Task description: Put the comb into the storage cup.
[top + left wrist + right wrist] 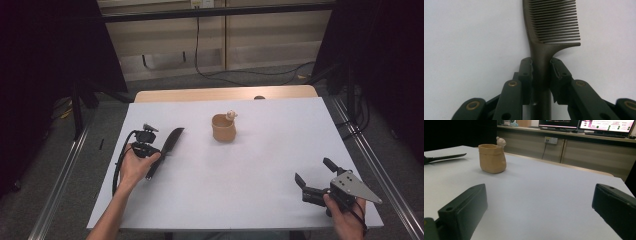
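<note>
Left gripper (pixel 541 63): black body with two black fingers (pixel 525 72) on linked arms, brass-coloured pivot pins at the joints, small dark screw holes in the finger blocks. Black cable looping off its rear, behind the left hand (pixel 137 162). Forearm bare, no sleeve.

Right gripper (pixel 312 172): black, blocky, flat-faced fingers (pixel 465 210), each with a screw hole near the tip. Grey three-cornered plate on top with small dark screws. Right hand (pixel 347 212) behind that plate: dark strap around the wrist.

The dark comb (pixel 551 27) is looking like smooth, matt plastic, the tan pot (pixel 223 128) is looking like dull, rough clay, and the white table (pixel 260 170) top is looking smooth and matt.
</note>
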Demonstrator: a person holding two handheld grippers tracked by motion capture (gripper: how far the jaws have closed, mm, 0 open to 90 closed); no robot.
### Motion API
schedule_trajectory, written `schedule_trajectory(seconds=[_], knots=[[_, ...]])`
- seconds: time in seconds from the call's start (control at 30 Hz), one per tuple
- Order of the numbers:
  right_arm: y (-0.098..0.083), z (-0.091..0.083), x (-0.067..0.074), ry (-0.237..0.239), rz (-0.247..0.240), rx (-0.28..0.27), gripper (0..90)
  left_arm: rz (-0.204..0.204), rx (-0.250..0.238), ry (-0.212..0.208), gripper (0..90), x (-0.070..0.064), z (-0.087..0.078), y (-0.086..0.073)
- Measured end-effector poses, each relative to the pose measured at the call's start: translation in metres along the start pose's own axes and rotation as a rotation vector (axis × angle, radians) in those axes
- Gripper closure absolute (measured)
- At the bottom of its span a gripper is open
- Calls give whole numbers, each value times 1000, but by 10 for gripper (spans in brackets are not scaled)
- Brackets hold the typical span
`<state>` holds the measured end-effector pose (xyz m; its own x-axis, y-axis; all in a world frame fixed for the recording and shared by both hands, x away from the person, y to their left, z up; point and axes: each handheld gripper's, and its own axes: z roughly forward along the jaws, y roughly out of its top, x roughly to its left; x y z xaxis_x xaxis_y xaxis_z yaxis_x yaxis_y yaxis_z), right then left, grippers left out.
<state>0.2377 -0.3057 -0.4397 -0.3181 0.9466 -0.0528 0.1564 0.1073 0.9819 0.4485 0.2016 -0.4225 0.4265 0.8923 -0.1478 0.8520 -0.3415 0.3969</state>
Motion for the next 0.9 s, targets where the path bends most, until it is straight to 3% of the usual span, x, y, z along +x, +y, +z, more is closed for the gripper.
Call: schedule_trajectory(seconds=[0.23, 0.5, 0.63, 0.7, 0.9], knots=[[0, -1, 0, -2, 1, 1, 0, -10, -31, -22, 729, -1, -7, 1], [0, -1, 0, -1, 1, 1, 0, 12, -82, -65, 729, -2, -14, -1], [0, -1, -1, -2, 3, 1, 0, 31, -148, -91, 728, -3, -22, -1], [0, -1, -1, -2, 4, 0, 0, 18, -167, -114, 729, -2, -24, -1], [0, -1, -1, -1, 4, 2, 0, 16, -226, -110, 729, -3, -30, -2]])
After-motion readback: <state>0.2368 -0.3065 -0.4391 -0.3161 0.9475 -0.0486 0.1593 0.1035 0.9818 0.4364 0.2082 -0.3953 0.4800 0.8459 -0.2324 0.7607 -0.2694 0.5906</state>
